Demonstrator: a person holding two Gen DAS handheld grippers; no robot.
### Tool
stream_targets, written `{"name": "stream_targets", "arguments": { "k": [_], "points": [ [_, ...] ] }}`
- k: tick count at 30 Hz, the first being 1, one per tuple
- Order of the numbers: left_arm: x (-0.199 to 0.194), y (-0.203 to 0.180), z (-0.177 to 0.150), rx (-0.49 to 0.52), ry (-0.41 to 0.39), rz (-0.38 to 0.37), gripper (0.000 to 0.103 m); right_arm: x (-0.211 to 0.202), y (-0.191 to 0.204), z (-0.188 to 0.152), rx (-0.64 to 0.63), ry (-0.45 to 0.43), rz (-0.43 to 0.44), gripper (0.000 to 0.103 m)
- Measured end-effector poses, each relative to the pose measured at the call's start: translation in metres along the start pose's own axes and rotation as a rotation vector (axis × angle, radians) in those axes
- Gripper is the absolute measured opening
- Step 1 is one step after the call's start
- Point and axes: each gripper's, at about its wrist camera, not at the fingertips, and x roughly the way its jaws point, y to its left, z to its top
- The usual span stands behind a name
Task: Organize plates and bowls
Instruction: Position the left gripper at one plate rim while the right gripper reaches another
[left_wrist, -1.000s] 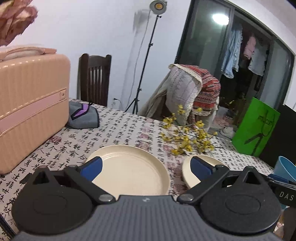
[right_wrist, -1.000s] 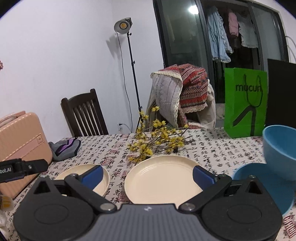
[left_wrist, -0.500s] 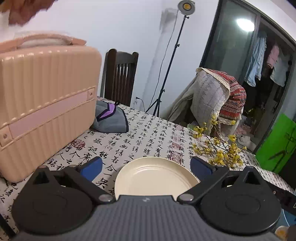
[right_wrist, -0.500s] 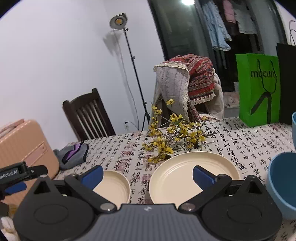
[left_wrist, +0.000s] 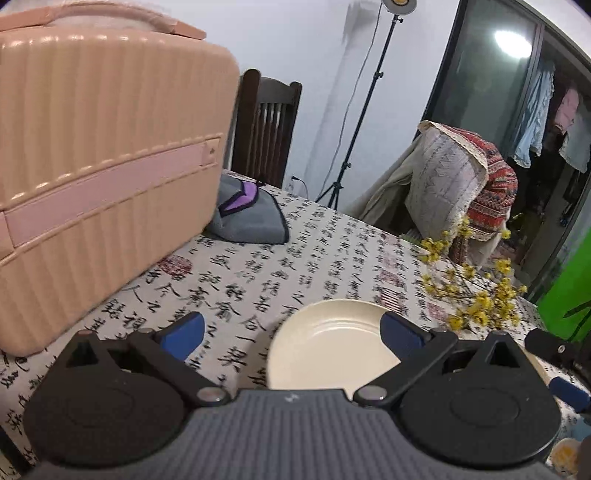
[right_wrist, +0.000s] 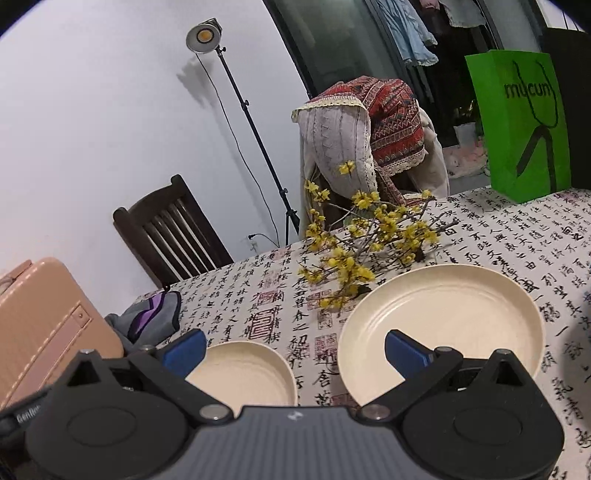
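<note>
Between the spread left tongs — small cream plate, untouched.

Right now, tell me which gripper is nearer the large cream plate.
Right. The right gripper hangs over the large cream plate; the left gripper faces the small plate beside it.

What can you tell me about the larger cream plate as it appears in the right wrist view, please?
The larger cream plate is round and shallow, with a raised rim and faint concentric rings inside; it looks like matte plastic or ceramic. It is empty and lies flat on the calligraphy tablecloth. The yellow flower sprig reaches its far-left rim. The smaller cream plate sits apart on its left. The open right tongs hide part of its near edge.
</note>
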Motion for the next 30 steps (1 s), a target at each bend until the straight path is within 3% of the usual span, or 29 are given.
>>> {"name": "stream_targets", "arguments": {
  "k": [4, 9, 15, 30],
  "points": [
    [0.007, 0.013, 0.000, -0.049, 0.021, 0.007, 0.103, 0.004, 0.010, -0.003, -0.047, -0.029, -0.028, 0.103],
    [0.010, 0.012, -0.003, -0.037, 0.025, 0.019, 0.103, 0.005, 0.018, -0.010, -0.117, -0.059, -0.033, 0.103],
    [0.011, 0.012, -0.005, -0.046, 0.027, 0.032, 0.103, 0.009, 0.016, -0.015, -0.104, -0.045, 0.003, 0.103],
    [0.018, 0.001, -0.014, 0.036, 0.024, 0.085, 0.103, 0.019, 0.011, -0.022, -0.127, -0.030, -0.013, 0.100]
  ]
}}
